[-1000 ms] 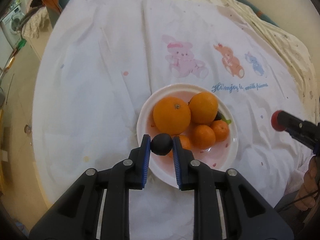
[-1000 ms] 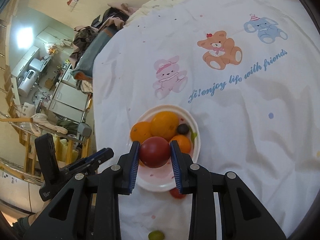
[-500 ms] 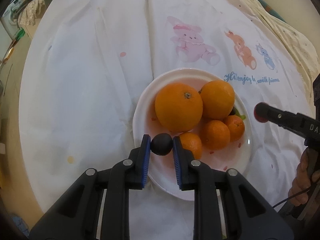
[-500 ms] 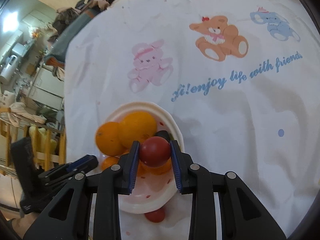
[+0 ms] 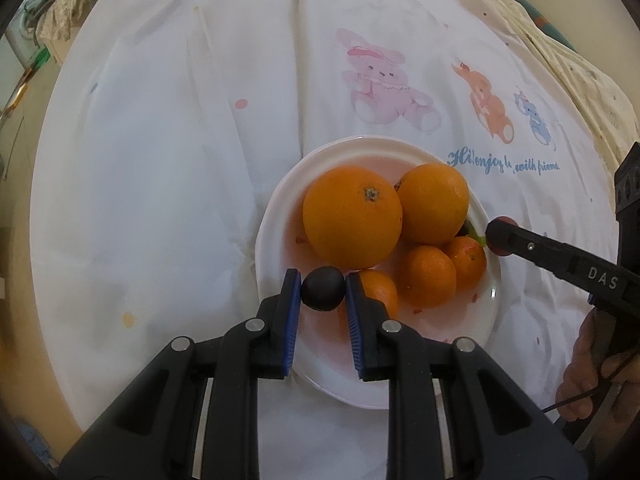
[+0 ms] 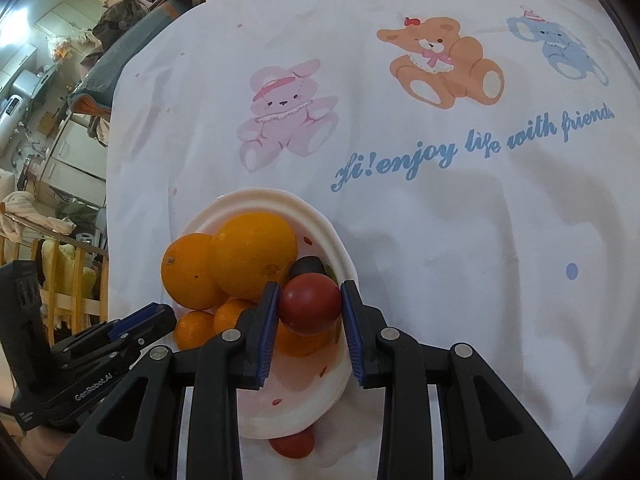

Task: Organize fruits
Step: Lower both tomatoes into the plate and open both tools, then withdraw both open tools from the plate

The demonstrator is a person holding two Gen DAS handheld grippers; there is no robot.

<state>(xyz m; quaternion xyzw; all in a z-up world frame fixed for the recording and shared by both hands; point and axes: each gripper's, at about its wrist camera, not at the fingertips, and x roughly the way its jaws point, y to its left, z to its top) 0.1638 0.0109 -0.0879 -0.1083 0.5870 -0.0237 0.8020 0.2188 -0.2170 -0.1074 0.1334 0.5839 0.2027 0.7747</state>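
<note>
A white plate (image 5: pixel 400 392) on the cartoon-print cloth holds two big oranges (image 5: pixel 352 222) and three small mandarins (image 5: pixel 426 276). My left gripper (image 5: pixel 323 292) is shut on a small dark round fruit (image 5: pixel 323 289), low over the plate's near-left part. My right gripper (image 6: pixel 310 308) is shut on a red round fruit (image 6: pixel 310 304) just above the plate (image 6: pixel 296 412) at its right side, over a mandarin. Another dark fruit (image 6: pixel 306 266) lies in the plate behind it. In the left wrist view the right gripper's fingers (image 5: pixel 532 246) reach in at the plate's right rim.
A second red fruit (image 6: pixel 292 444) lies on the cloth against the plate's near edge. The left gripper's fingers (image 6: pixel 132 324) show at the lower left of the right wrist view. A hand (image 5: pixel 592 376) holds the right gripper. Furniture and clothes stand beyond the bed's left edge.
Both grippers have come down closer to the plate, each still holding its fruit. The right one has shifted from the plate's middle toward its right rim.
</note>
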